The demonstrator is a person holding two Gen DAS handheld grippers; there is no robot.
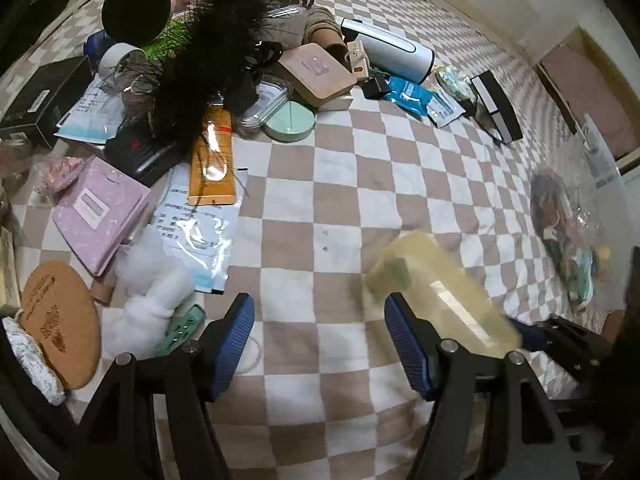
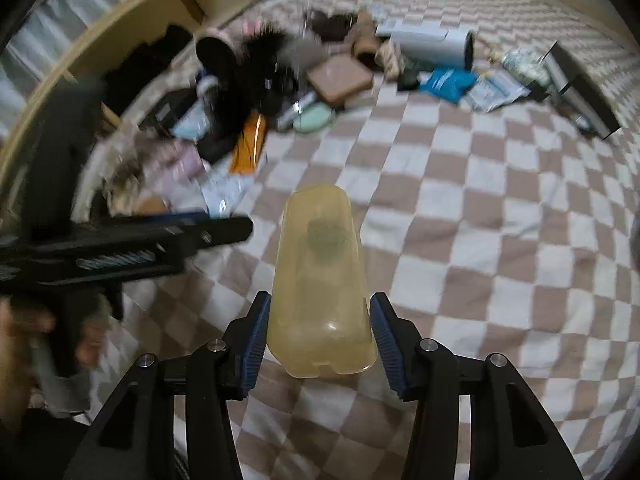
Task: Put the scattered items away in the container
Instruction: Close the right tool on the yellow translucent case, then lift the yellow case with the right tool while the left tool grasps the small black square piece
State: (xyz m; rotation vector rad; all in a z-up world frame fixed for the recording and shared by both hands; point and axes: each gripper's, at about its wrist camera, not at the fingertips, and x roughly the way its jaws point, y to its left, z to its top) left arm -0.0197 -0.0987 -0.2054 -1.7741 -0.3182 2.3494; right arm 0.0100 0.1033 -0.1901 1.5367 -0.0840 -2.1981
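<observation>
The right gripper (image 2: 316,336) has a translucent yellowish case (image 2: 320,280) between its blue pads; the left pad lies against the case wall, while a thin gap seems to remain at the right pad, so a firm clamp cannot be confirmed. The left gripper (image 1: 320,340) stands wide with nothing between its fingers, beside the case as seen from its own camera.

Step in hand: pickup of one scattered item. The case appears lifted clear of the checkered bedspread (image 2: 480,220), though motion blur makes that uncertain. The next move calls for a settled grip, then carriage to the clear plastic container (image 1: 580,216) at the right edge of the left wrist view, which already holds several items. The free left gripper can turn to the heap of clutter, where a black feather (image 1: 200,64), an orange packet (image 1: 212,156) and a mint round tin (image 1: 290,118) lie.

The case is an elongated box with rounded corners, cloudy amber, with a dark blotch showing through near its far end; its contents are not legible.
</observation>
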